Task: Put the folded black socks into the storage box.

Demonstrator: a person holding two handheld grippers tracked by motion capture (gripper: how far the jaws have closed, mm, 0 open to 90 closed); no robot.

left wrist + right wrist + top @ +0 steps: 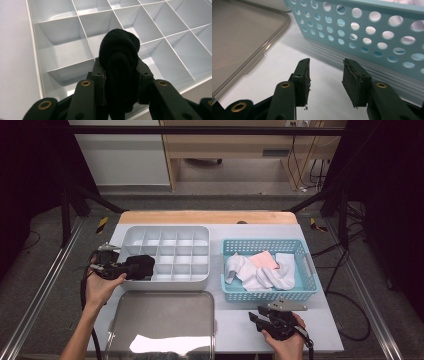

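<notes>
The left gripper [131, 268] was held low over the near left corner of the white divided tray [200, 232], its fingers [98, 75] pinching a rolled black sock [120, 62] just above the compartments. The right gripper [256, 319] rested near the counter [235, 325] in front of the blue basket [265, 295], fingers [302, 75] spread with nothing between them. White and pink cloths [260, 267] lay in the basket, and a clear lid [165, 320] lay in front of the tray.

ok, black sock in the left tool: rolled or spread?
Rolled. The black sock is a compact bundle clamped between the left tool pads, above the divided white tray.
</notes>
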